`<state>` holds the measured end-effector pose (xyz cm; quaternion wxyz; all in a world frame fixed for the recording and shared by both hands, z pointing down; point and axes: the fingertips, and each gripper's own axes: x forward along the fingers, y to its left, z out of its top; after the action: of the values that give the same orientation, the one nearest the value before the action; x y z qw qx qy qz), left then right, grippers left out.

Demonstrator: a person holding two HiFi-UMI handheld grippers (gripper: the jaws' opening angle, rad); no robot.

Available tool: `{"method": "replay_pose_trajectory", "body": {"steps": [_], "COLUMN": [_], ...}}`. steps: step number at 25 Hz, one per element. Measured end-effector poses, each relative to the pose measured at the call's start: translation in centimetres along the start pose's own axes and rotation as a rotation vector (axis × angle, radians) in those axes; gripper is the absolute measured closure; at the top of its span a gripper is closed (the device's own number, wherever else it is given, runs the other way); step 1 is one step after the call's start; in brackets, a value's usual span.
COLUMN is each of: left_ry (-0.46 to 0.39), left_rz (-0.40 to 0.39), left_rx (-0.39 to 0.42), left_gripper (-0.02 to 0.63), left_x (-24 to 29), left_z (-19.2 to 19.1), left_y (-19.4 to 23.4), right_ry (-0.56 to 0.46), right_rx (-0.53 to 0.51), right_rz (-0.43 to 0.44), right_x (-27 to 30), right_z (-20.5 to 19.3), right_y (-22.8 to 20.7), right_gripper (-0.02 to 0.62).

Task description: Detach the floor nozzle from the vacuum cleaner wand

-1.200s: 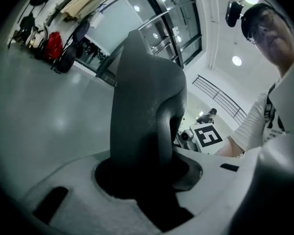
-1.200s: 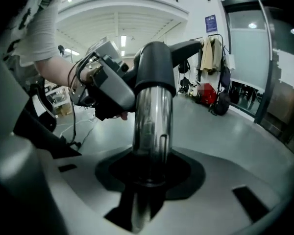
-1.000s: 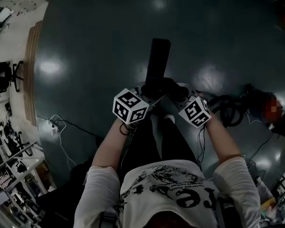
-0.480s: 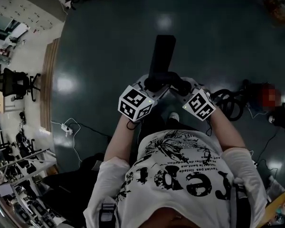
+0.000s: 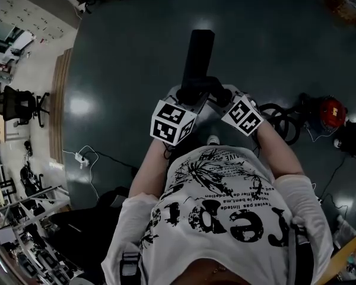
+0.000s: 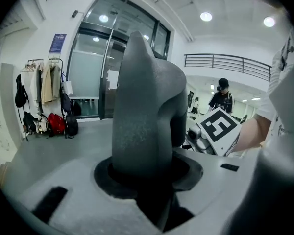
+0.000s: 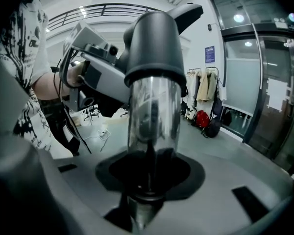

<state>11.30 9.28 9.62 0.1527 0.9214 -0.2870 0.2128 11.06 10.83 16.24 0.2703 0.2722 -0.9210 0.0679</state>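
Head view first: I had both tools raised in front of my chest, my left gripper (image 5: 188,97) and my right gripper (image 5: 221,97) close together on one dark assembly. The floor nozzle (image 5: 200,55) stuck out ahead of them, well clear of the floor (image 5: 124,46). I judged a drop to be the worry: once the joint let go, the nozzle's whole weight would hang on the left jaws alone. That floor was dark, glossy and hard, throwing back ceiling lights. A red vacuum cleaner (image 5: 331,113) and its coiled hose (image 5: 286,130) lay off to my right, a white power strip (image 5: 80,158) to my left.

Left gripper view: my jaws were clamped on the nozzle's matte grey neck, which filled the gap between them. The neck tapered and curved, so a hard pull could have slid it through the pads. Coats (image 6: 48,82) hung beside tall glass doors (image 6: 112,62) behind.

Right gripper view: these jaws were closed on the wand (image 7: 153,116), a shiny tube running up into a dark collar (image 7: 154,48), so the joint looked unbroken. Polished metal is slippery, and a twist there might have spun it loose instead of freeing the nozzle. A balcony rail (image 7: 98,11) crossed the bright hall.
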Motion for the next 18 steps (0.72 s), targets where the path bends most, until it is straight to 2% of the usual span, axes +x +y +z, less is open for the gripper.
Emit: {"method": "replay_pose_trajectory", "body": {"steps": [3, 7, 10, 14, 16, 18], "left_ry": [0.001, 0.014, 0.029, 0.032, -0.001, -0.1], "left_rz": [0.037, 0.051, 0.088, 0.159, 0.162, 0.157], "left_rx": [-0.012, -0.068, -0.115, -0.123, -0.151, -0.213], "left_gripper": [0.465, 0.463, 0.466, 0.468, 0.471, 0.48], "left_x": [0.4, 0.2, 0.1, -0.1, -0.6, -2.2], "left_z": [0.3, 0.2, -0.1, -0.1, 0.3, 2.2], "left_y": [0.4, 1.5, 2.4, 3.4, 3.8, 4.6], "right_ry": [-0.004, -0.024, -0.014, 0.004, 0.029, 0.079], "right_rx": [0.001, 0.012, 0.028, 0.037, 0.043, 0.062], "right_rz": [0.001, -0.01, -0.099, -0.243, -0.243, -0.223], "right_x": [0.1, 0.8, 1.9, 2.9, 3.6, 4.1], "right_z": [0.1, 0.6, 0.7, 1.2, 0.9, -0.8], "right_y": [-0.7, -1.1, -2.2, -3.9, -4.0, -4.2], "right_gripper": [0.459, 0.459, 0.459, 0.459, 0.459, 0.459]}}
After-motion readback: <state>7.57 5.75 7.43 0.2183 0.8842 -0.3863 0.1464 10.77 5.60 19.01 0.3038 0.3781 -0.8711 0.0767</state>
